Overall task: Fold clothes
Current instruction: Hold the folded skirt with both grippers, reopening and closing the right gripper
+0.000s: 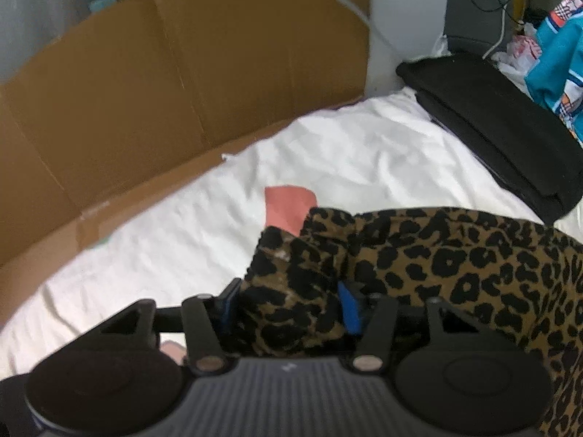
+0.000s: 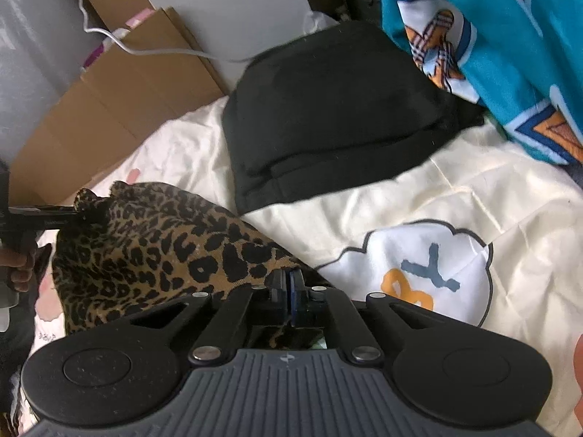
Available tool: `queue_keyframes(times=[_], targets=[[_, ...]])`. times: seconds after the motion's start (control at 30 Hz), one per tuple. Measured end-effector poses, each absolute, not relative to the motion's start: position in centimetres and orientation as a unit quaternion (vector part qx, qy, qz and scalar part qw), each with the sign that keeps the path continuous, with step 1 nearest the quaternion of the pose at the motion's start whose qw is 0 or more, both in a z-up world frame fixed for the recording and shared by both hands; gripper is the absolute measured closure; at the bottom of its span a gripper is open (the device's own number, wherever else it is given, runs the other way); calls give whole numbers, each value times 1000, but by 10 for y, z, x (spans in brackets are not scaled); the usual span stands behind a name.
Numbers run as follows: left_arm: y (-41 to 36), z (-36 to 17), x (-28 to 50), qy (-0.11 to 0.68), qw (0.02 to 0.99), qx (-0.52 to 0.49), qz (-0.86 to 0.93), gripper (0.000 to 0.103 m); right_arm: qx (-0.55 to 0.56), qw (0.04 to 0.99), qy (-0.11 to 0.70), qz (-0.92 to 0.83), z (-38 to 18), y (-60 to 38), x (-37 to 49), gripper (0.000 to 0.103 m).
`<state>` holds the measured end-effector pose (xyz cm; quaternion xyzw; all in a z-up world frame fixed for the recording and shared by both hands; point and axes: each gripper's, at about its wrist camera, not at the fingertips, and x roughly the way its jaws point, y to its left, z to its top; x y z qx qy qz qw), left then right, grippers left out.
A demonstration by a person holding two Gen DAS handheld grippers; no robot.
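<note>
Left wrist view: nearest the lens, at lower centre, the left gripper (image 1: 288, 313) has a bunched fold of the leopard-print garment (image 1: 455, 266) filling the gap between its blue pads, which press on it from both sides. The rest of that garment spreads to the lower right over the white bed sheet (image 1: 328, 153) and is cut off by the frame edge. A pink patch (image 1: 288, 207) on the sheet shows just above the bunched cloth, partly covered by it. A flattened cardboard box (image 1: 145, 91) stands along the upper left; something purple shows past its top edge, too cut off to name. A folded black garment (image 1: 503, 131) lies at the upper right, with a teal printed cloth (image 1: 557, 54) at the right edge.

Right wrist view: at lower centre the right gripper (image 2: 290, 291) is closed, pads together on the near edge of the leopard-print garment, which stretches to the left. There the left gripper's finger reaches in from the left edge, holding the far corner. The black garment sits at upper centre, the teal cloth at the upper right, both partly out of frame.
</note>
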<state>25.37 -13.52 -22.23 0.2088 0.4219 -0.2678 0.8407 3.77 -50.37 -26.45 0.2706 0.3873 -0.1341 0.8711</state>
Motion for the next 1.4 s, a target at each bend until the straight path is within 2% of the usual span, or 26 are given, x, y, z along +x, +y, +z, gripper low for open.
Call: queue_keyframes(times=[0.4, 0.83, 1.03, 1.1, 1.13, 1.17, 1.23, 1.4], targets=[[-135, -187, 235, 377, 858, 212, -277, 49, 283, 876, 365, -140, -249, -503, 20, 103], [-124, -199, 245, 382, 867, 174, -269, 51, 285, 864, 374, -179, -260, -522, 10, 103], [-119, -217, 253, 412, 852, 201, -253, 44, 327, 857, 370, -149, -265, -531, 15, 102], [-113, -214, 252, 412, 852, 200, -252, 41, 337, 852, 376, -136, -267, -529, 20, 97], [-112, -213, 252, 412, 852, 200, -252, 41, 335, 852, 380, -134, -268, -526, 23, 88], [-112, -211, 252, 412, 853, 199, -253, 40, 330, 853, 382, -133, -269, -523, 26, 73], [-113, -209, 250, 403, 855, 203, -254, 40, 322, 856, 383, -130, -270, -519, 30, 59], [-127, -206, 243, 366, 860, 250, -254, 34, 317, 846, 405, -139, -281, -515, 39, 59]])
